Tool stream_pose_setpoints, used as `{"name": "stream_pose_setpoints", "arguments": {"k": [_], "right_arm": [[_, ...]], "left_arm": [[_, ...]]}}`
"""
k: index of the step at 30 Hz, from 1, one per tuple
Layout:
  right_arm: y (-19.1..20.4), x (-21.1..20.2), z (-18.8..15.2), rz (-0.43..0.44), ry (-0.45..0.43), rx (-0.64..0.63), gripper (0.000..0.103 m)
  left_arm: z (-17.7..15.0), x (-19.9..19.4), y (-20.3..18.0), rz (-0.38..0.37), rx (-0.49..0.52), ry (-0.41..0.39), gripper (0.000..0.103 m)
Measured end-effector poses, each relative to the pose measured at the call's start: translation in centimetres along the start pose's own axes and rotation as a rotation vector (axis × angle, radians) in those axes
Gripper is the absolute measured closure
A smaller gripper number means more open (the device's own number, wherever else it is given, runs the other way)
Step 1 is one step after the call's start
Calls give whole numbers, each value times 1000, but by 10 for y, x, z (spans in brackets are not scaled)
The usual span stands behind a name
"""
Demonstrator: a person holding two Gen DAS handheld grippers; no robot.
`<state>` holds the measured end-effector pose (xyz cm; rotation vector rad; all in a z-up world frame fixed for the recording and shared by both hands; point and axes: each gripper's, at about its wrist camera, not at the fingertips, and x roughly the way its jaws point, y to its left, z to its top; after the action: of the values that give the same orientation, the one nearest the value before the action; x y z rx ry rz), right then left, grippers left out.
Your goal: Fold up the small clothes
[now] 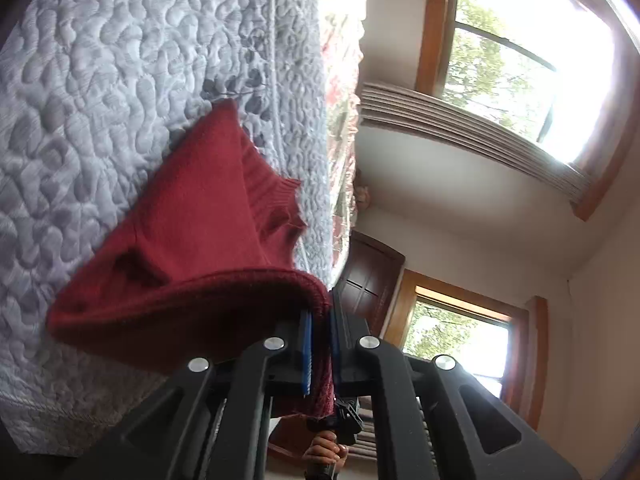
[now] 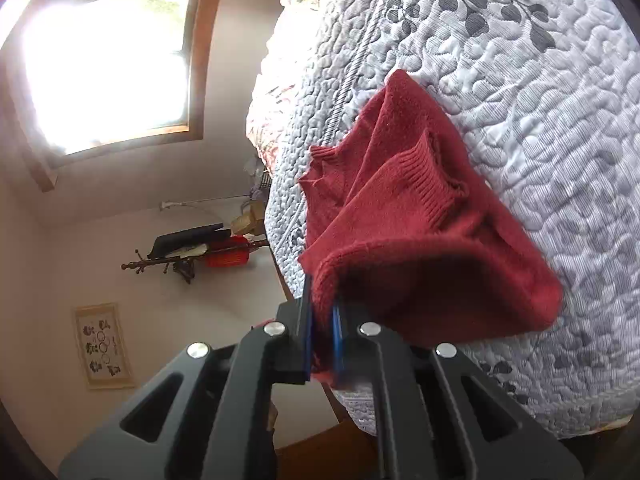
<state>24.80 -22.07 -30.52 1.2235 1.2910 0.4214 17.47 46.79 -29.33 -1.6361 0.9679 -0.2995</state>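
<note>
A bed (image 1: pixel 120 80) under a grey-white quilted cover with a leaf print fills the space beyond both tongs. On it lies a small red knitted sweater (image 1: pixel 192 240) — its body spread on the quilt ahead of the tongs, its hem lifted off the bed toward them. The left tongs (image 1: pixel 319 344) are clamped on one stretch of that hem; the right tongs (image 2: pixel 322 336) are clamped on another — ribbed cuffs lie farther ahead.
</note>
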Motion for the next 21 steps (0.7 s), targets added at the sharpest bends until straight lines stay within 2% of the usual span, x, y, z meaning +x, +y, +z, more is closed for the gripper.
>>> {"name": "stream_pose_setpoints", "arguments": {"k": [3,6,8,12,13,14,16,19,21], "right_arm": [[-13,28,32,-61,21,29,97],[-31,50,58,-80,30,85,97],[-41,61,76,-105,17,117,90],[-46,73,103,-128,30,118,84],[-46,73,108,-125,34,120,82],[-44,72,112,-112,39,124,74],[-37,67,115,-105,47,92,66],[-22,57,115,-145,82,5,64],[-6,54,110,-239,104,-121,63]], "left_arm": [[31,25,20,74,-57,-17,97],[59,45,42,113,-119,-39,96],[75,54,55,127,-164,-56,96],[99,68,70,150,-224,-56,73],[102,70,69,155,-216,-48,70],[105,71,66,141,-206,-42,68],[107,66,55,121,-175,-39,56],[107,55,33,171,-64,-21,54],[105,53,15,248,57,21,53]]}}
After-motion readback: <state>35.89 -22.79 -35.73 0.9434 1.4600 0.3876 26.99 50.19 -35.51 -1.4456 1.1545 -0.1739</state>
